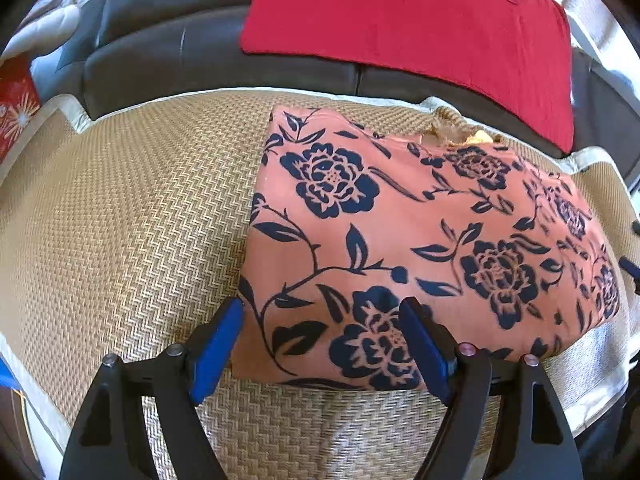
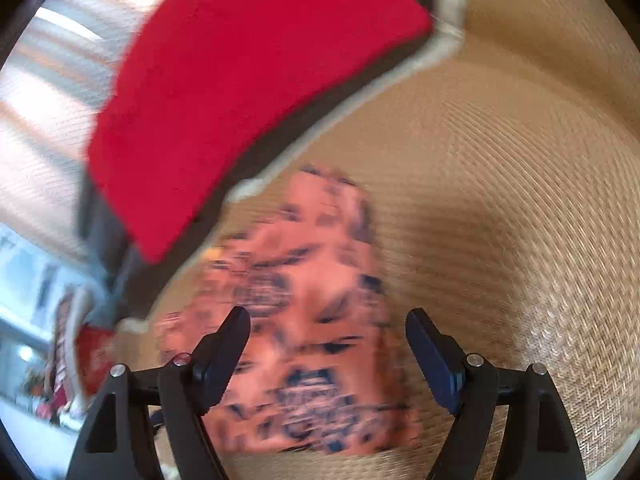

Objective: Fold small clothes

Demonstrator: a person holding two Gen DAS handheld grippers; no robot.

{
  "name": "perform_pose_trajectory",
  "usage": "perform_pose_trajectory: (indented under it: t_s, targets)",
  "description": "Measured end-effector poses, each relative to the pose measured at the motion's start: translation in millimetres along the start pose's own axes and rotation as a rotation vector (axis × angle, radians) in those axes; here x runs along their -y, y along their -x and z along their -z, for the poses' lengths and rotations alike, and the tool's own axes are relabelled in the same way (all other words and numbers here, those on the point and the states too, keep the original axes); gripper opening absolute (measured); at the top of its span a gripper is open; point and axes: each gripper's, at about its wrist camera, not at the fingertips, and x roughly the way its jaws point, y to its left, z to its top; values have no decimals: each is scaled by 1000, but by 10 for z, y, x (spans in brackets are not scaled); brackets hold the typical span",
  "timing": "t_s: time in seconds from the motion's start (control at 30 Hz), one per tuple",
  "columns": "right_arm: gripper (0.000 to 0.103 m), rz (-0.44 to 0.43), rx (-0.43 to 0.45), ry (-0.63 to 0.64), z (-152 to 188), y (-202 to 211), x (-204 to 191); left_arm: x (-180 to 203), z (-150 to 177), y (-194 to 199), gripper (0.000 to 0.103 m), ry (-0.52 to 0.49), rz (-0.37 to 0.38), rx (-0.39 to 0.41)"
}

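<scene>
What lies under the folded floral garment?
The floral garment rests on the woven mat. A yellowish bit peeks out at its far edge; the rest is covered.

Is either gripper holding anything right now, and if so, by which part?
Nothing is held. The left gripper and right gripper both stand open above the folded floral garment, which lies on the woven mat; no pad presses on it.
</scene>
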Motion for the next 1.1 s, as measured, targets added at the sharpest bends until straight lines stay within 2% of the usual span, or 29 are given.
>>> perform_pose_trajectory:
  t_s: [0.1, 0.17, 0.2, 0.23, 0.27, 0.3, 0.33, 0.37, 0.43, 0.5, 0.6, 0.67, 0.73, 0.9, 1.03, 1.1]
  targets:
    - [91, -142, 11, 32, -35, 51, -336, 126, -56, 106, 81, 9, 21, 30]
    - [94, -259, -52, 63, 43, -69, -504, 234, -109, 123, 81, -6, 9, 31]
    - [94, -286, -97, 77, 139, -172, -508, 291, -151, 72, 81, -11, -5, 28]
    - [94, -244, -124, 76, 209, -283, -451, 366, -158, 134, 81, -17, -22, 26]
    - [92, -139, -151, 44, 297, -419, -308, 393, -170, 156, 81, -22, -27, 28]
    - [90, -75, -175, -21, 377, -520, -121, 421, -182, 162, 81, -24, -32, 31]
    - [90, -138, -145, -91, 435, -501, 18, 446, -193, 189, 81, -27, -41, 37]
    - [90, -164, -108, -127, 455, -415, 56, 475, -195, 202, 81, -30, -46, 43]
    - [91, -106, -98, -130, 454, -297, -19, 502, -180, 230, 81, -32, -51, 46]
    - [94, -125, -75, -92, 484, -181, -164, 551, -173, 261, 81, -41, -41, 43]
    - [97, -206, -93, -66, 545, -198, -184, 599, -169, 235, 81, -57, -35, 41]
    - [95, -97, -122, -98, 599, -327, 24, 624, -153, 225, 81, -74, -40, 28]
    - [96, -164, -90, -206, 619, -266, 142, 626, -139, 221, 81, -81, -54, 31]
    - [99, -165, -83, -108, 732, -54, -185, 607, -130, 189, 82, -62, -50, 20]
    - [99, -213, -137, -223, 1036, -160, 3, 656, -115, 152, 82, -78, -47, 13]
    - [99, -208, -144, -281, 1141, -284, 128, 702, -103, 112, 82, -87, -36, -5]
